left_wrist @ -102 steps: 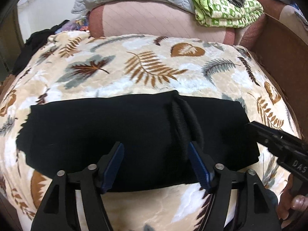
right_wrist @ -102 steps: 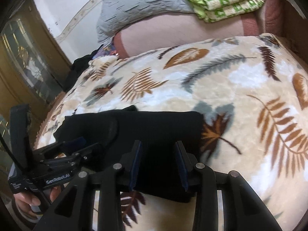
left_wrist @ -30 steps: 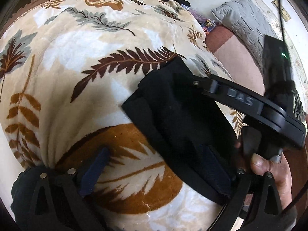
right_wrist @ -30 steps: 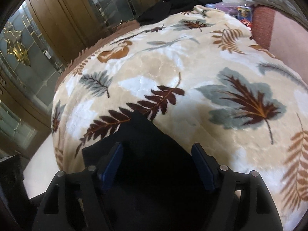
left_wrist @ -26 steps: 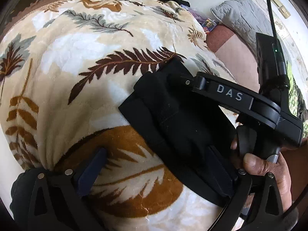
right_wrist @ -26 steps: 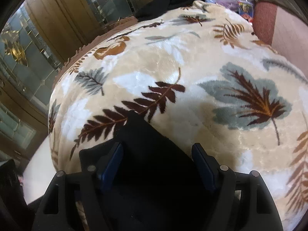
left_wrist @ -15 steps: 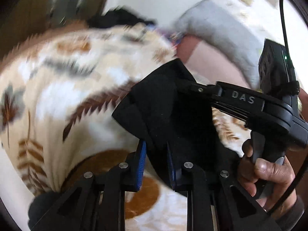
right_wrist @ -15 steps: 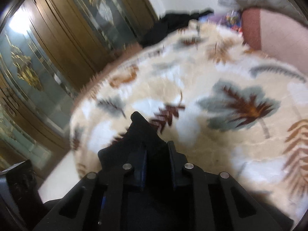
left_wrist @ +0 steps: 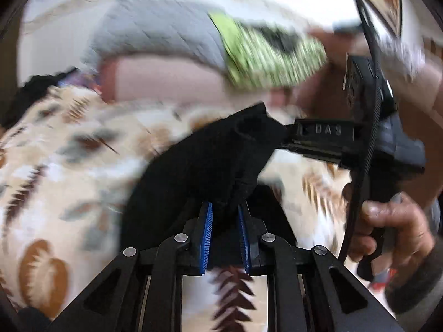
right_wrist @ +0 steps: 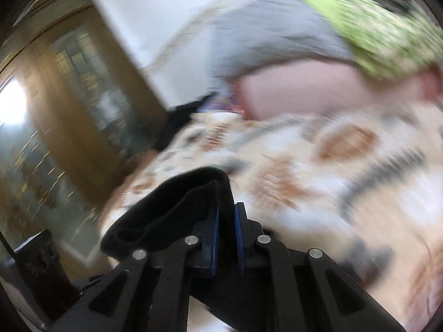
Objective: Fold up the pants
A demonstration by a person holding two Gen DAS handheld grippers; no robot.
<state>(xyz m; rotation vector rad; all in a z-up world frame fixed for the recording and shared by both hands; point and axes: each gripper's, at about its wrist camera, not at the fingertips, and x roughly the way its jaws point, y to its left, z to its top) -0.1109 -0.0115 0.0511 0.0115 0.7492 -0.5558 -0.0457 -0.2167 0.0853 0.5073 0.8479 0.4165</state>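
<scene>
I see both views heavily blurred. My left gripper (left_wrist: 224, 215) is pinched nearly closed on a bunched edge of the black pants (left_wrist: 205, 163), the blue pads (left_wrist: 207, 235) pressing the cloth from either side. The pants are lifted off the leaf-patterned blanket (left_wrist: 55, 171) and stretch up and to the right, where their far end meets my right gripper (left_wrist: 288, 135), a black tool marked "DAS", gripped by my right hand (left_wrist: 393, 229).

In the right wrist view, my right gripper (right_wrist: 226, 221) is also narrow, clamped on a thick folded hem of the pants (right_wrist: 177, 210), which curls to the left above the blanket (right_wrist: 332, 182). Behind the blanket lie a grey quilt (right_wrist: 271, 36), a green patterned cloth (right_wrist: 382, 36) and a pink cushion (right_wrist: 304, 88). A wooden glazed door (right_wrist: 69, 105) stands at left.
</scene>
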